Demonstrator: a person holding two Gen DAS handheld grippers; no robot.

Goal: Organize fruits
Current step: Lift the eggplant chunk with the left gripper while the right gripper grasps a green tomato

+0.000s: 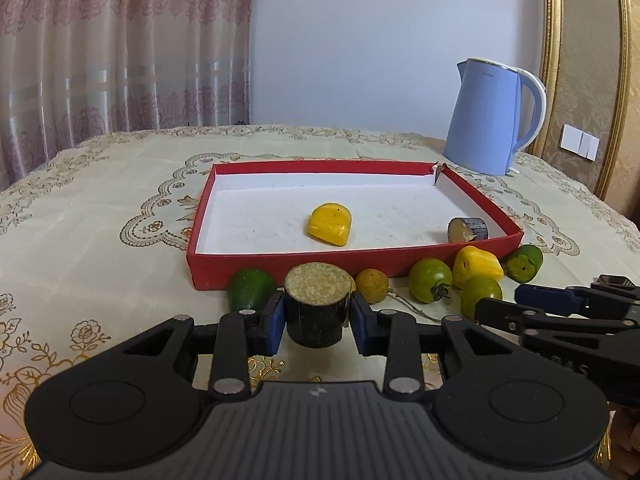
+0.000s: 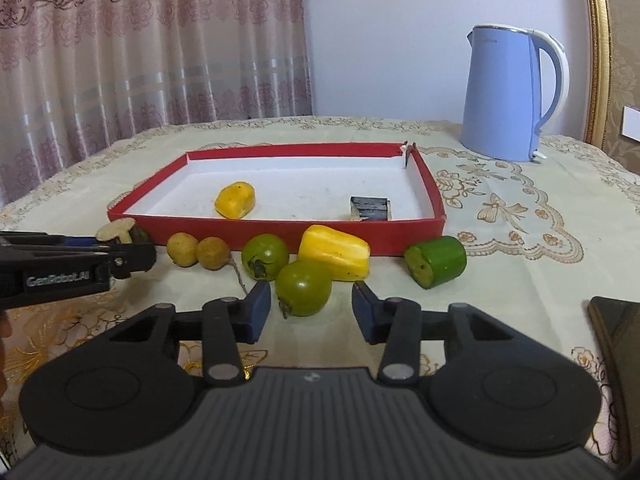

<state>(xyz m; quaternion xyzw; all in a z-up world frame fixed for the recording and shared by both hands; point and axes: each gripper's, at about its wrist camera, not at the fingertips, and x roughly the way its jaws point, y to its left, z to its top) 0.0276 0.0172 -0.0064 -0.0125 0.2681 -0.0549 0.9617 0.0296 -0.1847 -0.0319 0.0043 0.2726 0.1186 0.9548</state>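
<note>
My left gripper [image 1: 317, 314] is shut on a dark cylinder piece [image 1: 316, 304] with a pale cut top, held upright just in front of the red tray [image 1: 288, 260]. The tray holds a yellow piece [image 1: 330, 224] and another dark cut piece [image 1: 468, 229]. My right gripper [image 2: 311, 304] is open, its fingers on either side of a green tomato [image 2: 304, 288] without touching it. Behind it lie a second green tomato [image 2: 265, 256], a yellow pepper piece [image 2: 336, 253], two small tan fruits [image 2: 196, 251] and a green cut piece [image 2: 436, 261].
A blue kettle [image 2: 508, 96] stands at the back right of the embroidered tablecloth. A green piece [image 1: 251, 289] lies left of my left gripper. A dark flat object [image 2: 616, 344] lies at the right edge. Curtains hang behind the table.
</note>
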